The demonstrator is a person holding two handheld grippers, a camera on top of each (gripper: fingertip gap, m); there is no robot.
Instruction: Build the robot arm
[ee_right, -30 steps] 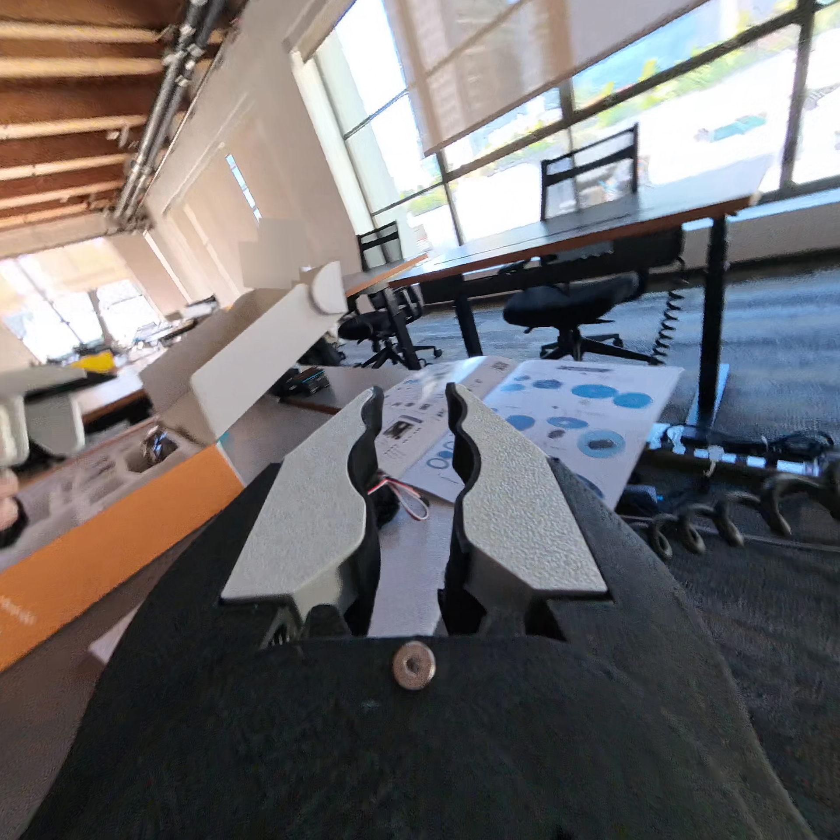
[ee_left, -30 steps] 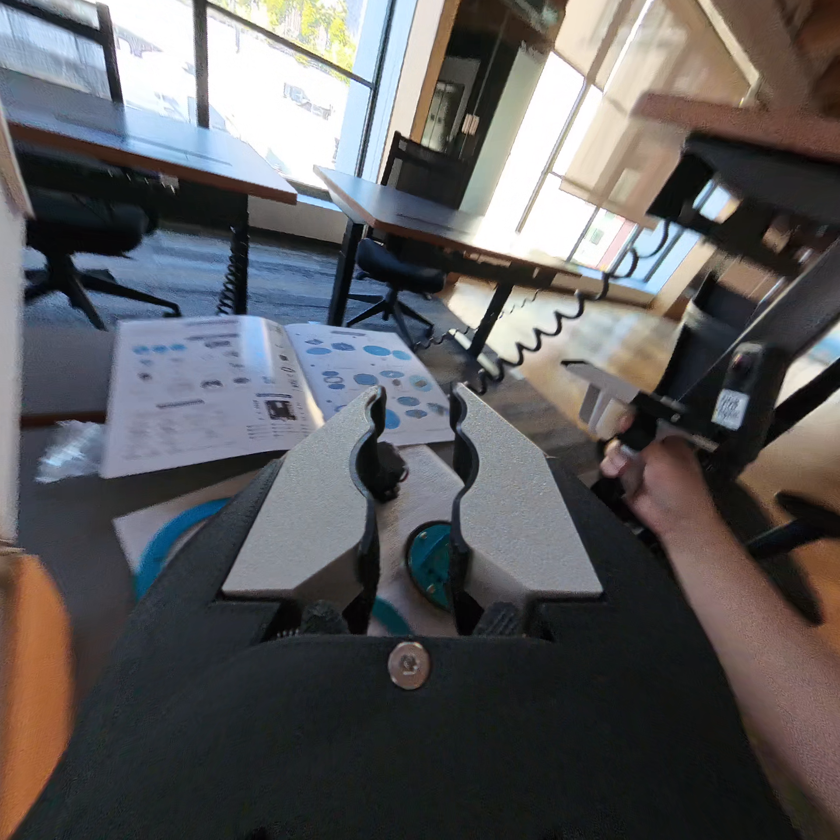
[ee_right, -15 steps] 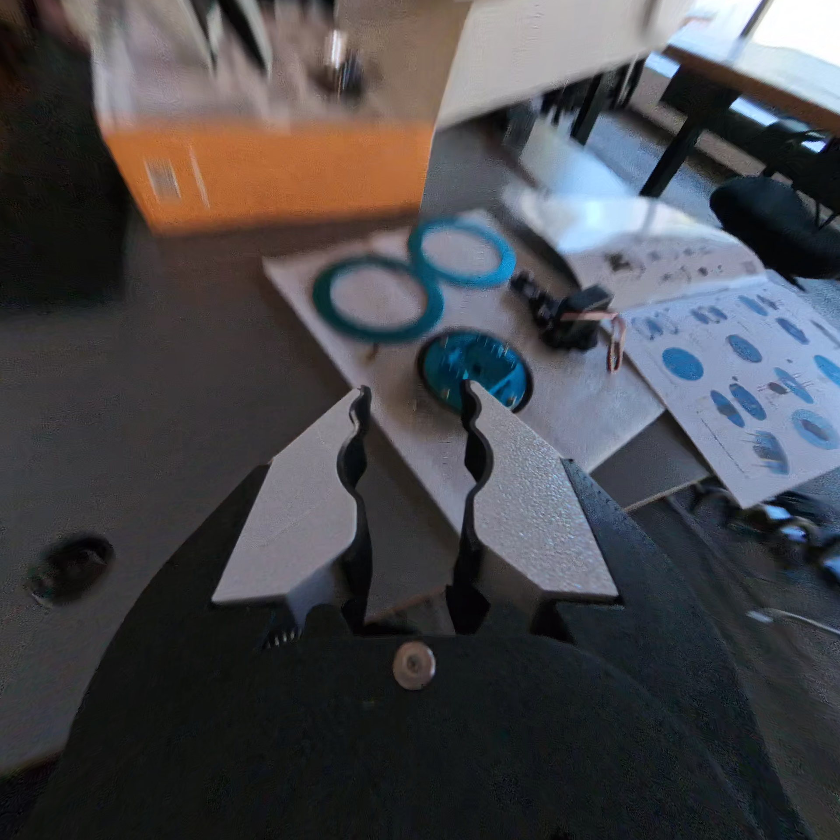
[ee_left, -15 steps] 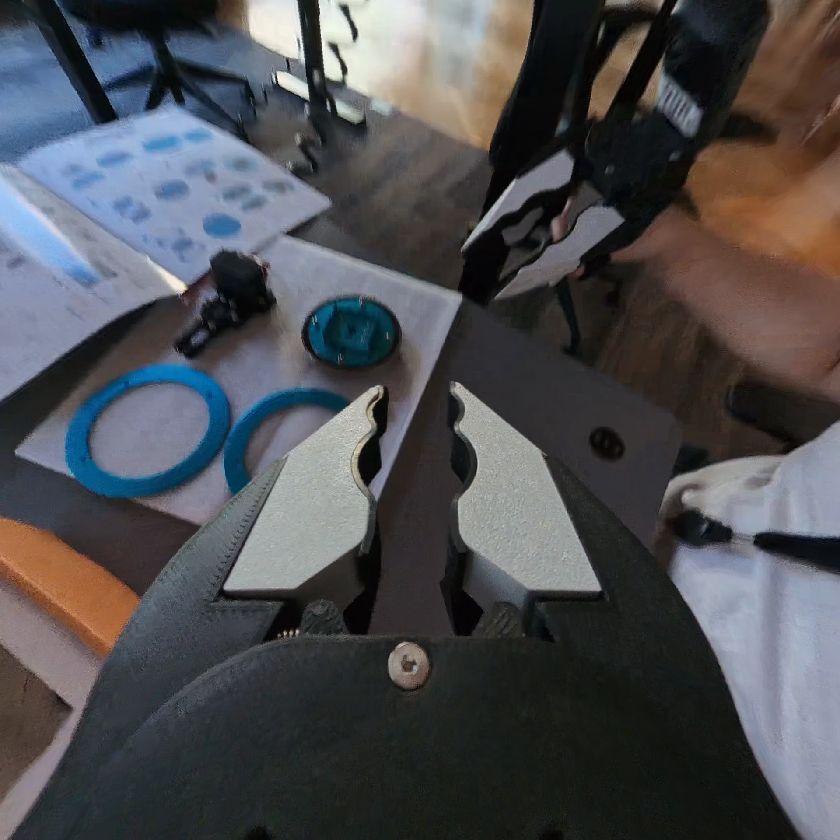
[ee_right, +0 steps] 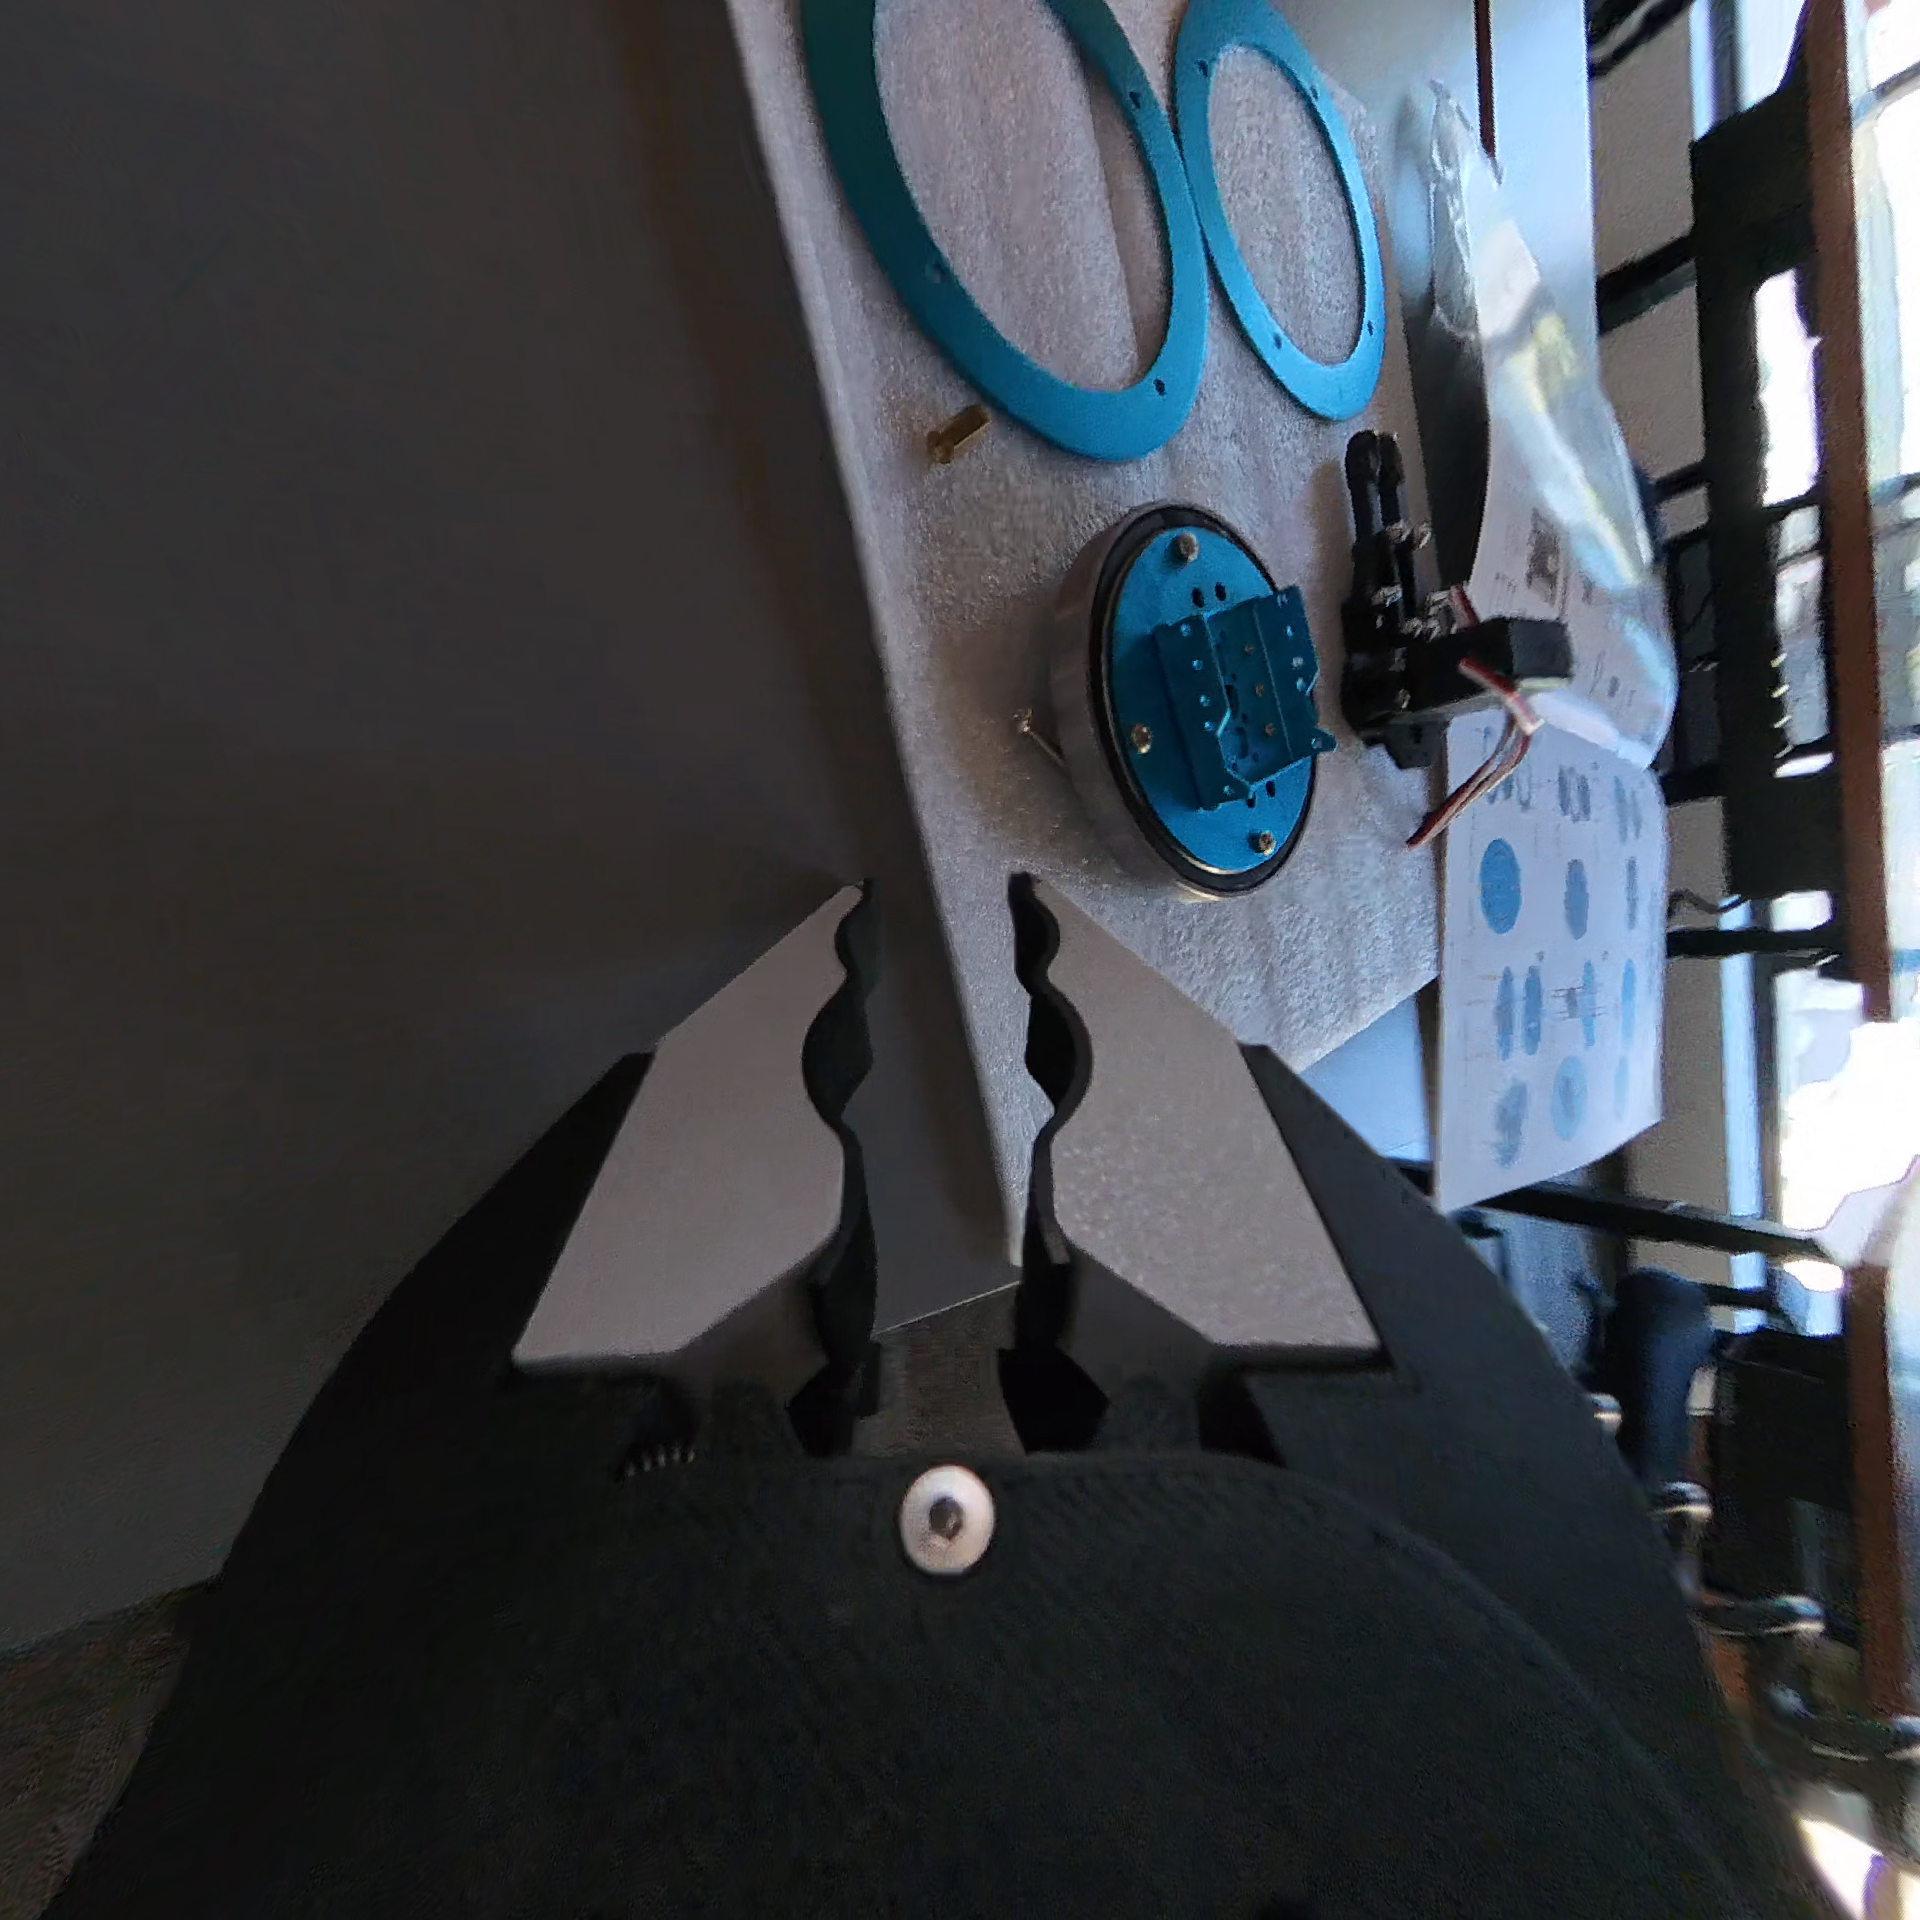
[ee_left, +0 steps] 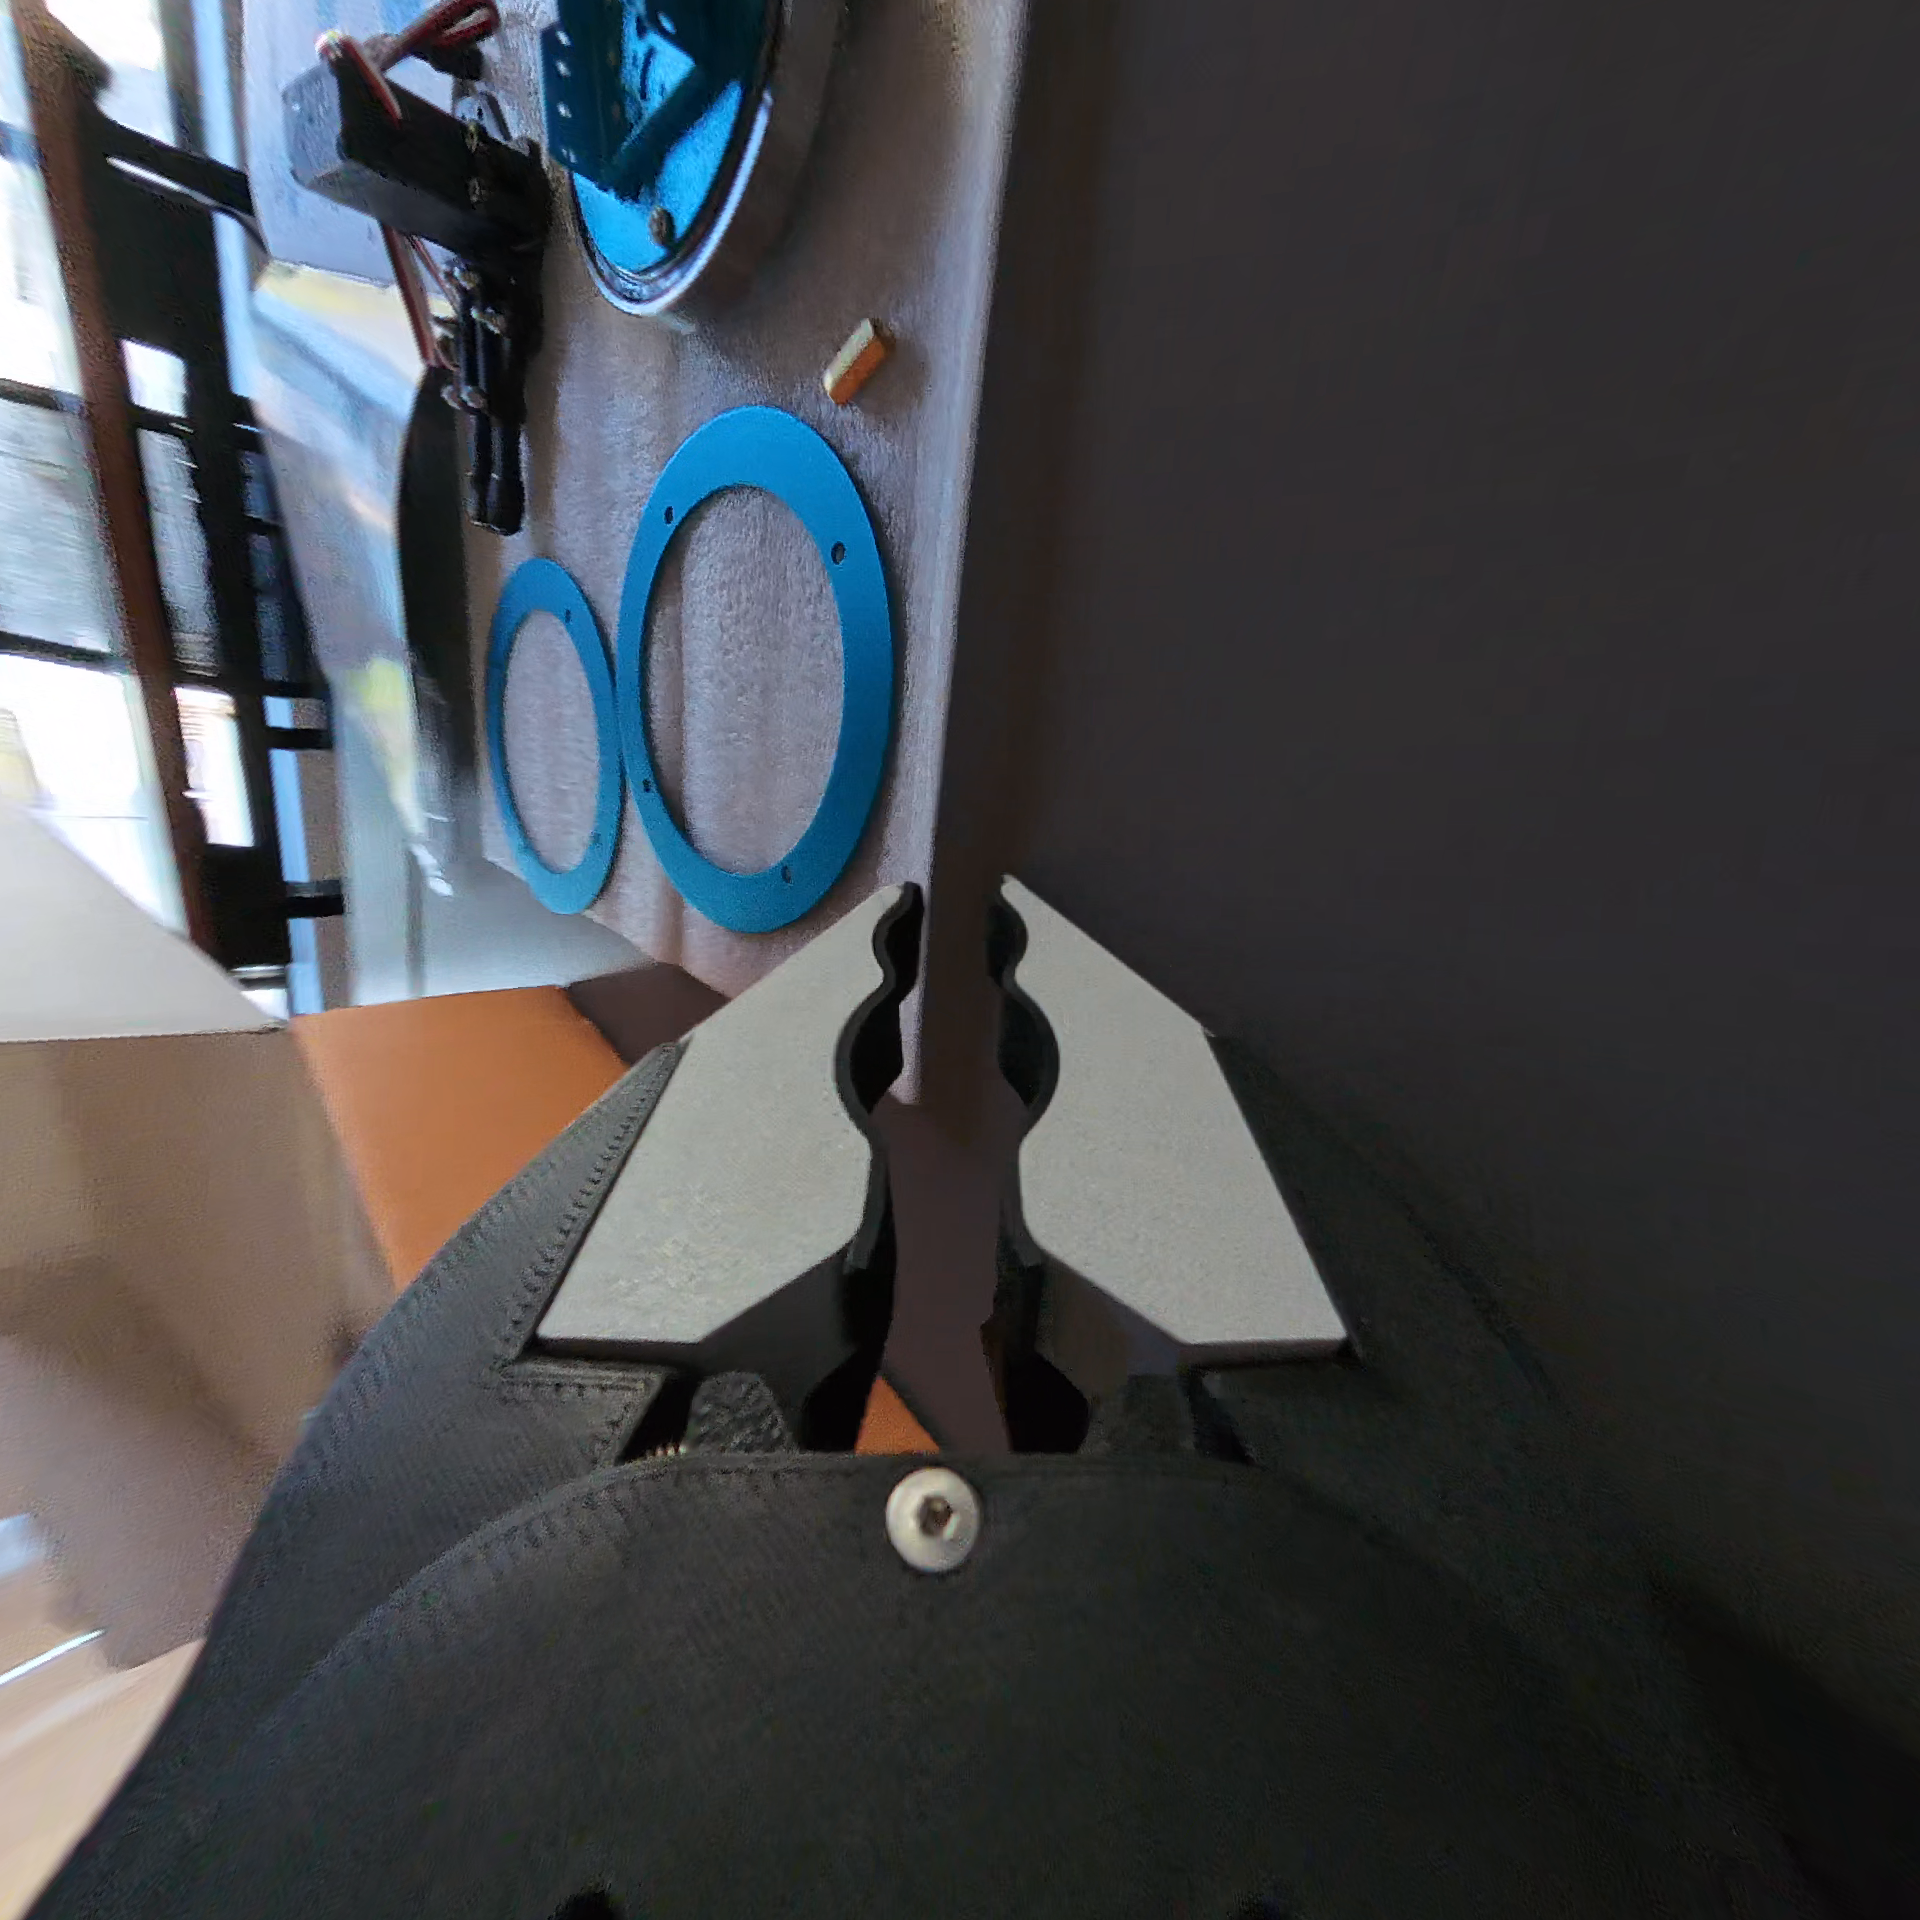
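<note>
Foam sheet [ee_left: 940, 436] flat on dark desk [ee_left: 1455, 623], edge running between fingers of both grippers. Left gripper [ee_left: 956, 899] narrowly parted, empty, just beside large blue ring [ee_left: 868, 665]; small ring [ee_left: 499, 727] next to it. Right gripper [ee_right: 940, 888] narrowly parted, empty, near round blue disc [ee_right: 1205, 707]. Brass stud [ee_right: 958, 433], black servo [ee_right: 1392, 634] with wires, printed leaflet [ee_right: 1548, 987] beyond. Orange box [ee_left: 447, 1101] at left.

Matt blue metal rings [ee_left: 756, 665] lie on rough white foam sheet [ee_right: 1039, 540]; the table [ee_left: 1455, 520] looks smooth, dark, matt.
</note>
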